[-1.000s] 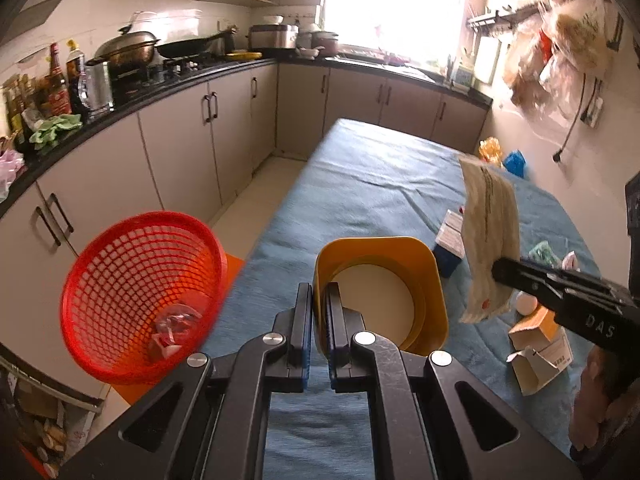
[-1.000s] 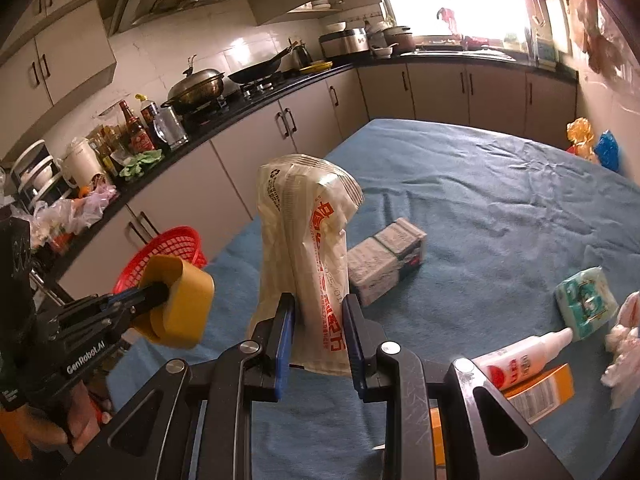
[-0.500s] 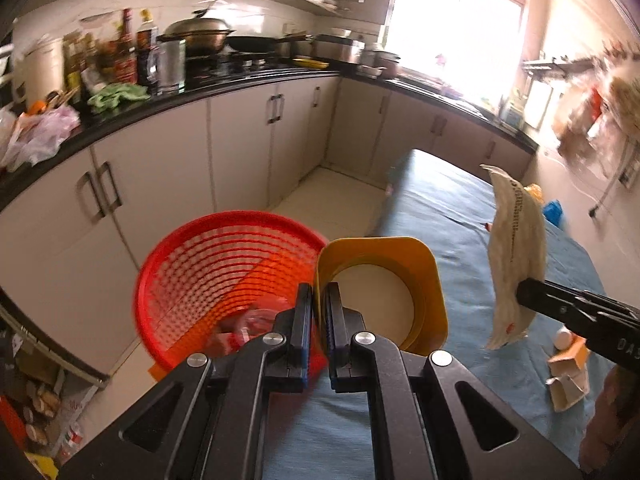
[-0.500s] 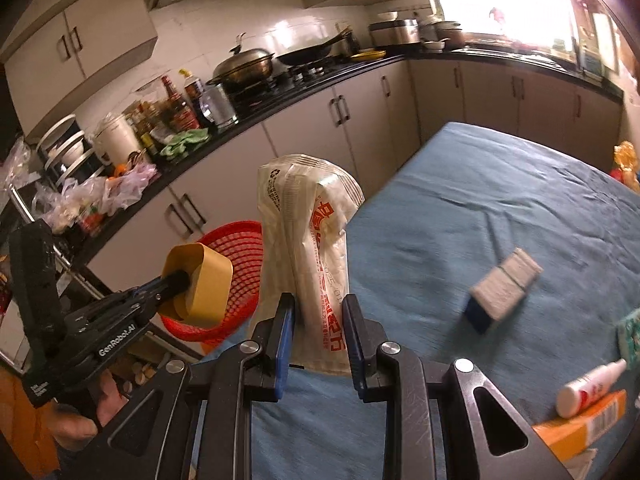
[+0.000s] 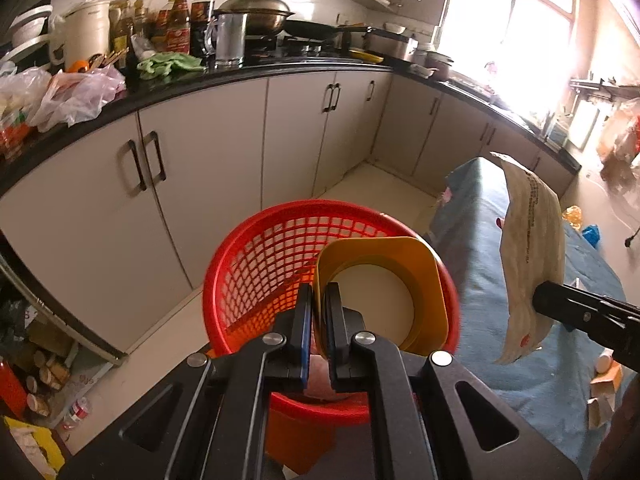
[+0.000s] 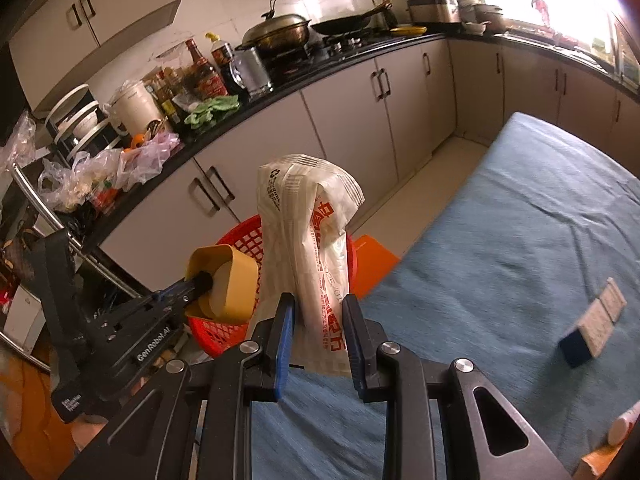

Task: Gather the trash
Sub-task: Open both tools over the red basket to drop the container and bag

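Directly ahead of the left gripper (image 5: 316, 308), pinched tight on its rim, a yellow paper cup (image 5: 384, 280) hangs over the red basket (image 5: 248, 264); the right gripper (image 6: 318, 320) clamps a crumpled white wrapper (image 6: 308, 240), red-lettered, upright beside it.

Grey cabinets (image 5: 224, 152), black counter (image 6: 320, 76), bright window (image 5: 516, 28), pale floor (image 5: 384, 192).

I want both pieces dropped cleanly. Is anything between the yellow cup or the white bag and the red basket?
Nothing visible blocks either. The left gripper holds the yellow cup right over the open red basket. The white bag in the right gripper hangs near the basket's table-side rim, with only air between.
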A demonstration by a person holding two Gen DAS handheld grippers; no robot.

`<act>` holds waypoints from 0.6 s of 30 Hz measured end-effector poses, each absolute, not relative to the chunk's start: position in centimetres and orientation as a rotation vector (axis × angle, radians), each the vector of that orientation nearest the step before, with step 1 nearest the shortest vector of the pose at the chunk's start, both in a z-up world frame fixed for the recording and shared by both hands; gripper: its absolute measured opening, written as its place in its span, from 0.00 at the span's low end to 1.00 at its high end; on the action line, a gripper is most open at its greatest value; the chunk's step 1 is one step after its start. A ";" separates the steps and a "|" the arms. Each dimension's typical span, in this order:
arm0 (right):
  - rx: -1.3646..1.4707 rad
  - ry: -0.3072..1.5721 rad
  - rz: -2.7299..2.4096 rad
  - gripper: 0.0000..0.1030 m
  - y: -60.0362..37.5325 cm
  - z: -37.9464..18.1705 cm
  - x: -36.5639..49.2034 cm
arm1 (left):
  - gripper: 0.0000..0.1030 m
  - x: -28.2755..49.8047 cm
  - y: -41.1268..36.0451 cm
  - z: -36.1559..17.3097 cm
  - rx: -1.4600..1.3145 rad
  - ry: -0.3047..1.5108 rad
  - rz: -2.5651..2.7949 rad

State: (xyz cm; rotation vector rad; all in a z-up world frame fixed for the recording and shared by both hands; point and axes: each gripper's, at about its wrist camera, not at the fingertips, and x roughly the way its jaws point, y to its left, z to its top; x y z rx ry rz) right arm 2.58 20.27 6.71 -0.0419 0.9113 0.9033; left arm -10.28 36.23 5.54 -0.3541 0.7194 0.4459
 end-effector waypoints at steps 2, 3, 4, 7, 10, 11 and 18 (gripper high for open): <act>-0.041 0.924 0.910 0.26 21.1 6.4 2.8 | 0.06 -10.2 36.6 5.2 -0.354 0.726 0.454; -0.041 0.931 0.914 0.26 21.5 6.2 2.9 | 0.06 -10.1 36.7 5.1 -0.353 0.728 0.456; -0.041 0.935 0.916 0.26 21.8 6.1 2.9 | 0.06 -10.1 36.9 5.0 -0.353 0.730 0.457; -0.041 0.949 0.919 0.26 23.0 5.8 3.2 | 0.06 -10.0 37.3 4.7 -0.353 0.735 0.461; -0.040 0.957 0.919 0.26 23.8 5.5 3.5 | 0.06 -9.9 37.6 4.4 -0.354 0.739 0.466; -0.040 0.960 0.920 0.26 24.1 5.4 3.6 | 0.06 -9.9 37.7 4.4 -0.355 0.740 0.467; -0.052 0.978 0.915 0.26 25.5 4.4 4.1 | 0.06 -9.8 38.1 3.8 -0.349 0.749 0.467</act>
